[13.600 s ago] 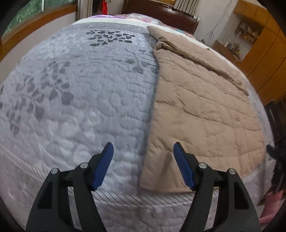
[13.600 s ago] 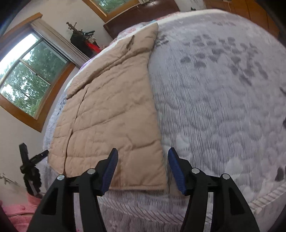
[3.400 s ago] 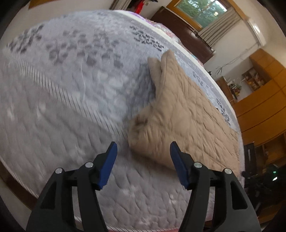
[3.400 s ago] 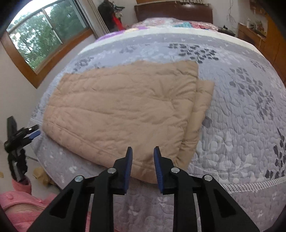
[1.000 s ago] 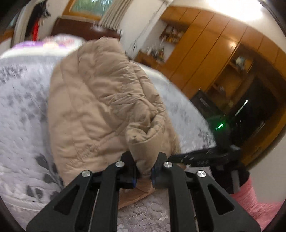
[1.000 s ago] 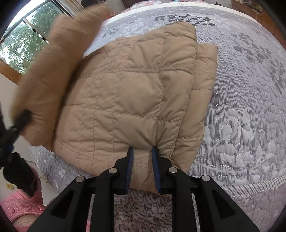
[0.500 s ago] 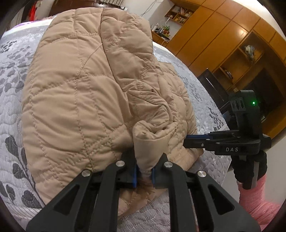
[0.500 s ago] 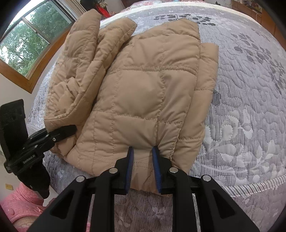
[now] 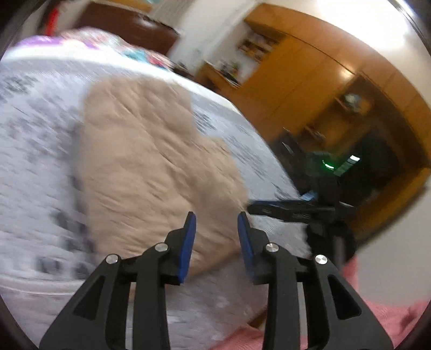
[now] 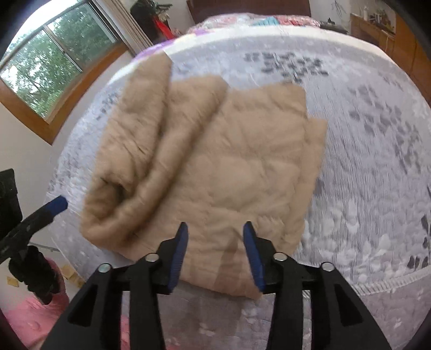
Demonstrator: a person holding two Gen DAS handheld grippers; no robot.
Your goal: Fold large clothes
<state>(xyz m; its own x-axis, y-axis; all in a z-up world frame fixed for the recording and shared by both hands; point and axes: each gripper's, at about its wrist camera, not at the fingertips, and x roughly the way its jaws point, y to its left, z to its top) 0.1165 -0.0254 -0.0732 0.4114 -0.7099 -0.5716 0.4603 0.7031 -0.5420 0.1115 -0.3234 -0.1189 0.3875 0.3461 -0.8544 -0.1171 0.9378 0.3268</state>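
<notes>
A tan quilted coat point(image 10: 215, 167) lies folded into a thick bundle on the grey patterned bed cover point(image 10: 377, 167); it also shows, blurred, in the left wrist view point(image 9: 150, 167). My left gripper point(image 9: 216, 237) is open and empty, just above the coat's near edge. My right gripper point(image 10: 215, 247) is open and empty over the coat's front edge. The left gripper shows at the far left of the right wrist view point(image 10: 40, 215), and the right gripper shows at the right of the left wrist view point(image 9: 291, 208).
The bed's front edge point(image 10: 377, 285) runs below the coat. A window point(image 10: 48, 67) is at the left, a dark headboard point(image 10: 250, 8) at the back. Wooden cabinets point(image 9: 309, 88) stand to the right. Pink fabric point(image 9: 377, 317) is low near the floor.
Both grippers have opened and let go of the coat, then drawn back from it. The coat's folded-over part now lies down on the bundle. Both views are blurred by motion.
</notes>
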